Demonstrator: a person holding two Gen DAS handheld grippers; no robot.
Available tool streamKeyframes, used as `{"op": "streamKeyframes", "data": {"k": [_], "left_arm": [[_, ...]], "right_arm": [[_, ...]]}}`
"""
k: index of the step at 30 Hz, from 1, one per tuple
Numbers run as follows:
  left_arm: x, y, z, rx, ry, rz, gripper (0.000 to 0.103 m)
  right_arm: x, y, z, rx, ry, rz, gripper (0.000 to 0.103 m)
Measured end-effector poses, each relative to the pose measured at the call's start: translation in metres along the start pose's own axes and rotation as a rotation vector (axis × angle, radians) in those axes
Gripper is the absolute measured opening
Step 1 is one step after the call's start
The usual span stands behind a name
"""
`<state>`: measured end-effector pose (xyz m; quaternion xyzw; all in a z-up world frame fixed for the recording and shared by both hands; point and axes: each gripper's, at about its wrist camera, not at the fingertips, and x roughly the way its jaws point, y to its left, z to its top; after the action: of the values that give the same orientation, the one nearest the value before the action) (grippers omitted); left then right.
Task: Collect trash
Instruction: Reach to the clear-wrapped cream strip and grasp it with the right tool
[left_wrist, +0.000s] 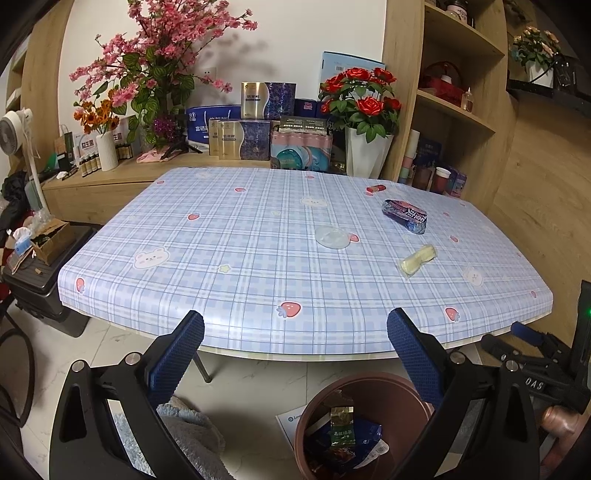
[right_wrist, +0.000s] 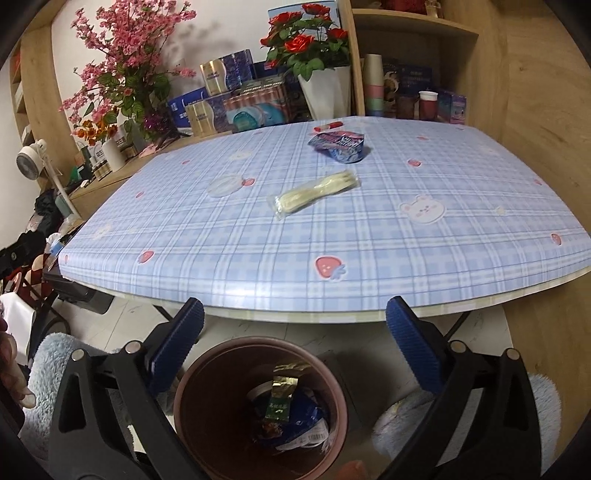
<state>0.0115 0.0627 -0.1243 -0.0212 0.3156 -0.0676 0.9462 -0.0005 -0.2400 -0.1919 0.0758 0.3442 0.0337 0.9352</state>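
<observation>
We see a bench (left_wrist: 258, 236) under a blue plaid cloth printed with strawberries and bears, pushed against a wooden ledge crowded with boxes (left_wrist: 243, 144), a pink blossom arrangement (left_wrist: 162, 55) and red roses (left_wrist: 360, 98) in a white vase. Wooden shelves (left_wrist: 458, 99) rise at the right, and a small white fan (left_wrist: 14, 133) stands at the left. The cloth's near half lies bare, and nothing stands between the grippers and the trash farther back. On the floor below the near edge sits a brown bin (right_wrist: 258, 406), already holding a green-and-gold tea sachet (right_wrist: 279, 400) on top of blue packaging. Still on the bench toward its far right we find a crumpled blue wrapper (right_wrist: 338, 146) with pink print, a small red piece (right_wrist: 327, 126) just behind it, a clear sleeve (right_wrist: 314, 194) with pale yellowish contents lying flat and aslant, and a clear round lid (left_wrist: 332, 236) near the middle, hard to pick out against the cloth. Our left gripper (left_wrist: 295, 332) hangs over the near edge with its blue-padded jaws spread wide, nothing between them. Our right gripper (right_wrist: 294, 319) hangs above the bin, jaws equally wide and empty.
</observation>
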Motion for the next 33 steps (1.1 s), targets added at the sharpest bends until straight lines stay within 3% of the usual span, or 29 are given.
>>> {"op": "streamKeyframes", "data": {"k": [8,18,25,29,33], "left_arm": [[0.014,-0.002,0.002,0.01,0.03,-0.002,0.097],[0.039,-0.007,0.01,0.022,0.073,-0.006,0.097],[0.064,-0.01,0.018,0.027,0.097,-0.018,0.097],[0.077,-0.01,0.025,0.028,0.103,-0.022,0.097],[0.091,-0.005,0.031,0.028,0.103,-0.027,0.097]], "right_arm": [[0.007,-0.024,0.017,0.018,-0.033,-0.059,0.097],[0.021,-0.043,0.029,0.023,-0.034,-0.048,0.097],[0.043,-0.051,0.039,0.041,0.043,-0.013,0.097],[0.059,-0.05,0.046,0.018,0.091,-0.069,0.097],[0.078,-0.054,0.058,0.05,0.134,-0.063,0.097]]}}
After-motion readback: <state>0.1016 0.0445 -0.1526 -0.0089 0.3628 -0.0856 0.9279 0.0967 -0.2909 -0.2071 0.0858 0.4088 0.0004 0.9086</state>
